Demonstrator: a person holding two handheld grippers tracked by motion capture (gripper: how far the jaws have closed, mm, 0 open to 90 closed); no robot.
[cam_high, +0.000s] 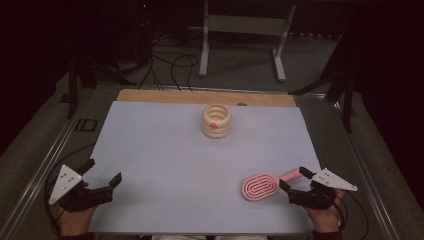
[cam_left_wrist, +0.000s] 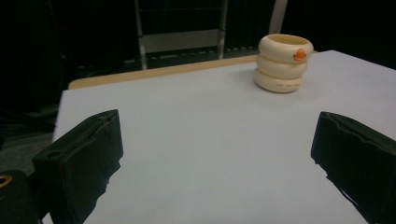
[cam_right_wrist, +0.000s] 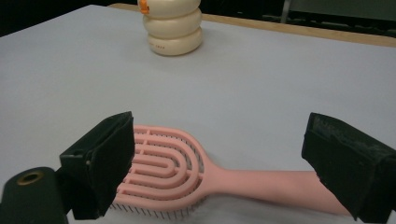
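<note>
The right gripper is sitting at the near right corner of the white table, jaws spread wide and gripping nothing, with the pink hairbrush lying flat just in front of it. From above, the brush's oval head is pointing toward the table's middle and its handle is running back between the two black jaws. The right gripper view is giving the close look: the brush is resting bristles down, its slotted back facing up, one jaw standing over the head's edge and the other over the handle's end, though whether either is touching it cannot be told.

Over on the near left, the left gripper is hovering with its jaws released too, nothing between them. The left gripper view is looking across bare table surface to the cream ringed container, standing upright near the far edge, an orange mark on its upper ring. The high view is looking down into that container, showing it hollow and well apart from both grippers.
</note>
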